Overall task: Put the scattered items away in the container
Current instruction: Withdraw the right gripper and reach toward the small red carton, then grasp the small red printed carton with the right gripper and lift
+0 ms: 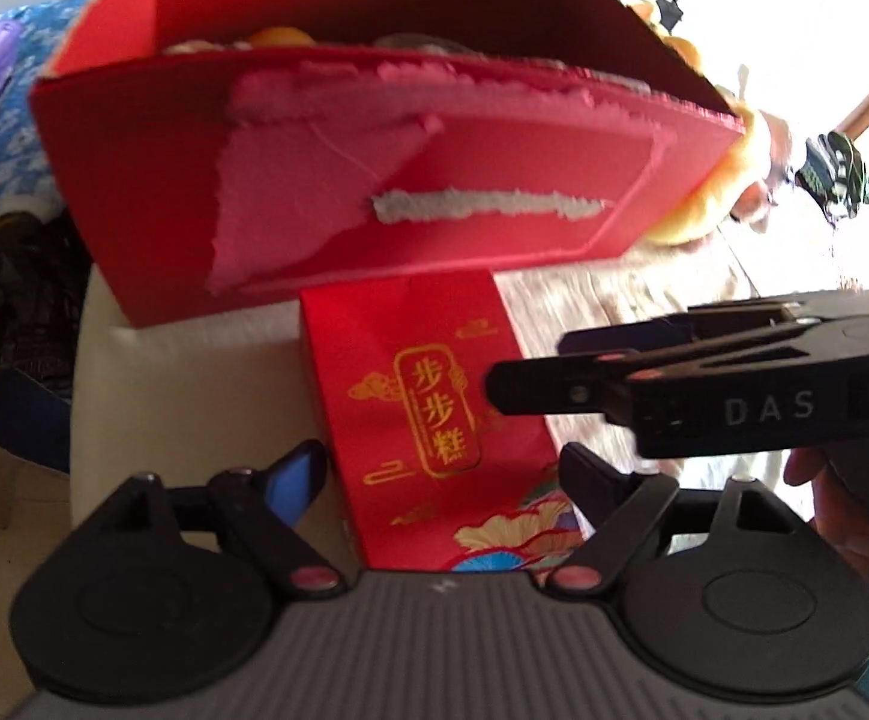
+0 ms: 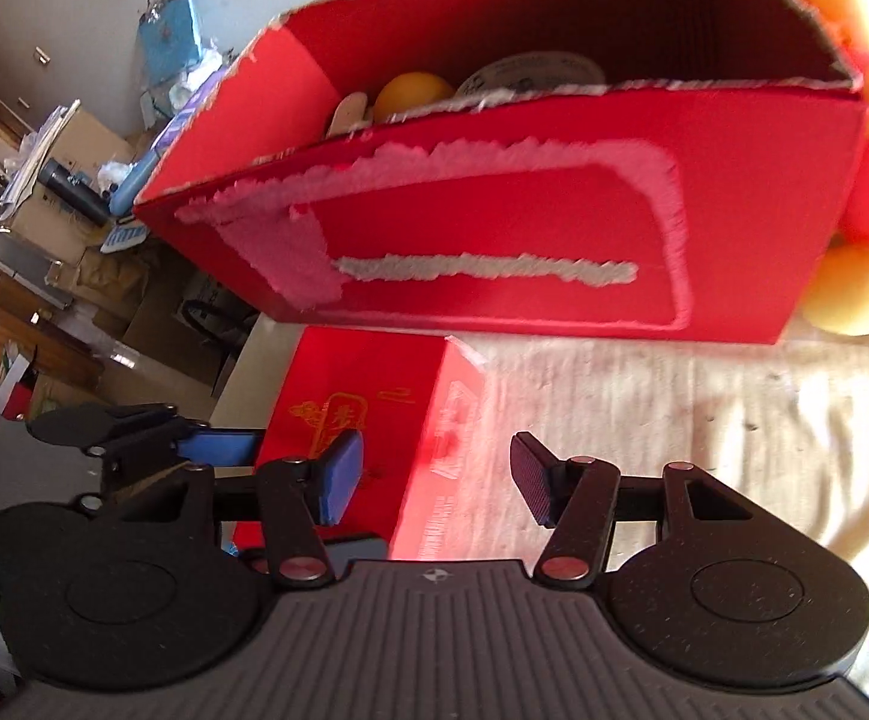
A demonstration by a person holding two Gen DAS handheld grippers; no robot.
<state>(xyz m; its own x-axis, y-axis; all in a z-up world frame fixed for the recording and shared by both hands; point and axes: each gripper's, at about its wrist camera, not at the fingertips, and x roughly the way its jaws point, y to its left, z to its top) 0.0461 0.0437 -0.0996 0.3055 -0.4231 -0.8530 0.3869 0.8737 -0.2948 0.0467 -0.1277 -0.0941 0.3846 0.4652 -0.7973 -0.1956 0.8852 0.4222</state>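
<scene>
The container is a big red cardboard box with a torn front; an orange ball and a round disc lie inside. In front of it lies a small red gift box with gold characters. My left gripper is closed against the gift box's two long sides. My right gripper is open and straddles the gift box's right edge, one finger over its top and the other over the cloth. In the left wrist view the right gripper comes in from the right.
A yellow and red plush toy leans against the container's right end. A pale cloth covers the surface to the right. The surface ends just left of the gift box, with cardboard boxes and clutter on the floor beyond.
</scene>
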